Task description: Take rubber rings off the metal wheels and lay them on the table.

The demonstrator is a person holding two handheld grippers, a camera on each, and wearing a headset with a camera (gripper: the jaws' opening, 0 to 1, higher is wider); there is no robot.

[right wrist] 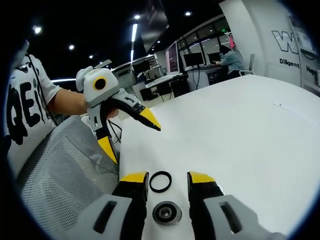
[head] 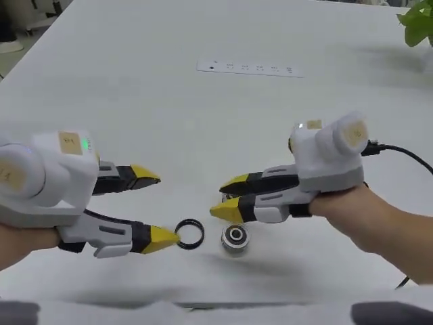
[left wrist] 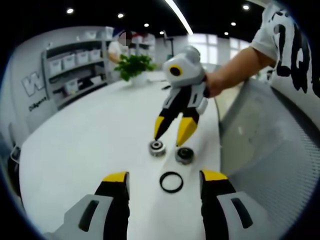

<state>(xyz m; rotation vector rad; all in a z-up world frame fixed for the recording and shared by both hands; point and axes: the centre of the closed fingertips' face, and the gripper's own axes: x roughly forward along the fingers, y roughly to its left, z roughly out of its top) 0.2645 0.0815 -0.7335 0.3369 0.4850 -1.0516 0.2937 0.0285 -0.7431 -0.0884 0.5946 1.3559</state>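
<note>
One rubber ring (head: pixel 190 233) lies on the table (head: pixel 203 122) beside a metal wheel (head: pixel 235 237), the left gripper (head: pixel 164 206) and right gripper (head: pixel 218 198) both gape empty, and whether the second wheel (left wrist: pixel 157 148) wears its ring I cannot tell.

The table (head: pixel 203 122) is smooth, matt white. On it the metal wheel (head: pixel 235 238) gleams like polished steel. Beside the wheel lies a dull black rubber ring (head: pixel 190 233). The left gripper (head: pixel 162 208) and right gripper (head: pixel 219 198) have satin white plastic shells and matt yellow tips.
</note>
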